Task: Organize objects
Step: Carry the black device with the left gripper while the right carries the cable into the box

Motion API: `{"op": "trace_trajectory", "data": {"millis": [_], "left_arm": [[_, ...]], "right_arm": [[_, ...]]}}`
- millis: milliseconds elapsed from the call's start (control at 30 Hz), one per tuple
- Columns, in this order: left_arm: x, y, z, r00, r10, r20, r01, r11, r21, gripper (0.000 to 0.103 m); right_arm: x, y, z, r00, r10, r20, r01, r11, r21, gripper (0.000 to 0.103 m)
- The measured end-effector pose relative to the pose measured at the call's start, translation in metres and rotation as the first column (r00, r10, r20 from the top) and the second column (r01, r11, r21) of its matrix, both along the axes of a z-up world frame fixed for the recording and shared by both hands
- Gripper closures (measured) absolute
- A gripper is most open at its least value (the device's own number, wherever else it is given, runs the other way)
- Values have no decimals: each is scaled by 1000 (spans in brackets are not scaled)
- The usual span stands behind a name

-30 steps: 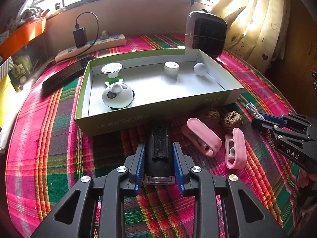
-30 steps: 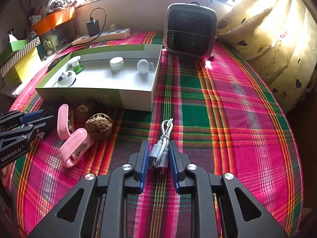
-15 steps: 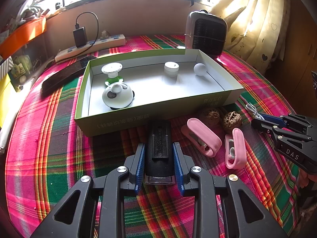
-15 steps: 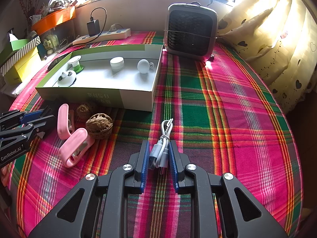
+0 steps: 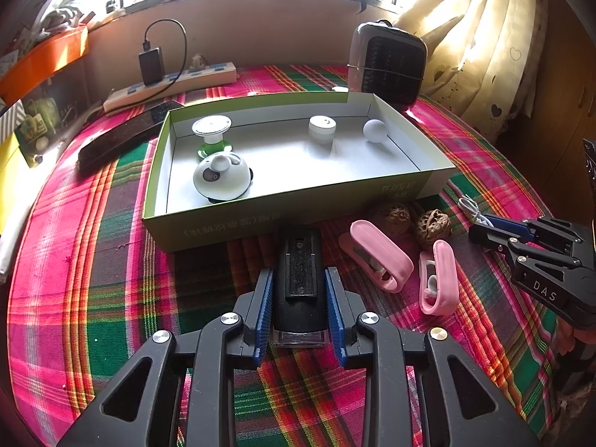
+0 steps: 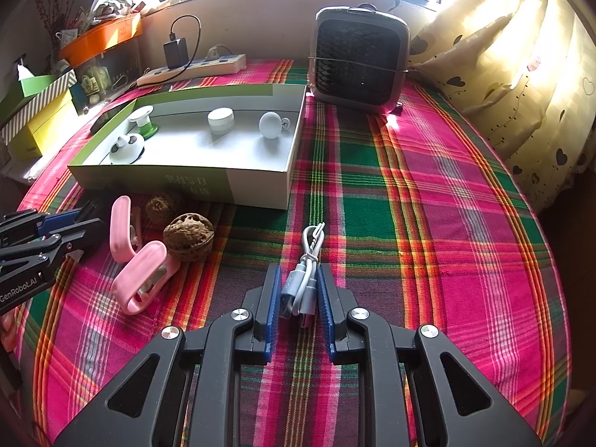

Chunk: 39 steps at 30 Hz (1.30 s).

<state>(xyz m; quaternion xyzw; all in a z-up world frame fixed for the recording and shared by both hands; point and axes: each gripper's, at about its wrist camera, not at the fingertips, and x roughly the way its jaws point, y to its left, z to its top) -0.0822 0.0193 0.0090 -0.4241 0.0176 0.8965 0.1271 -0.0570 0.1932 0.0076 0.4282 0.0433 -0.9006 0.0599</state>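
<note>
1. While both grippers are loaded, neither load has reached the shallow green-and-white cardboard box (image 5: pixel 298 205): the left gripper (image 5: pixel 300 290) is clamped on a black oblong plastic device (image 5: pixel 300 279) just in front of the box's near wall, and the right gripper (image 6: pixel 296 290) is clamped on a coiled white USB cable (image 6: pixel 303 279) further out from the box's right corner.
2. Four white pieces already sit inside the box: a domed cow-patterned gadget (image 5: pixel 221 180), a flat-topped piece on a green base (image 5: pixel 211 136), a small round jar (image 5: pixel 322 128) and a ball-shaped knob (image 5: pixel 375 131).
3. Left outside, just in front of the box, are two pink silicone holders (image 5: pixel 376 257) and two brown wrinkled walnuts (image 5: pixel 432 223), so I judge the sorting about half done.
4. Whether either held item is lifted off the plaid tablecloth (image 6: pixel 447 223) or resting on it cannot be told.
5. What the black device is stays unclear, and its near end is partly hidden between the pads.
6. Only the tip of each opposite gripper shows at the frame edges.
</note>
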Motion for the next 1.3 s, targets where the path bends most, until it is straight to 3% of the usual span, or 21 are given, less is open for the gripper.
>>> {"op": "trace_trajectory", "data": {"millis": [1300], "left_arm": [[8,-13,34,999,-5,-54,8,998,57,78]], "right_arm": [[11,-20,37,994,45,-95,-50,998,-47,83]]}}
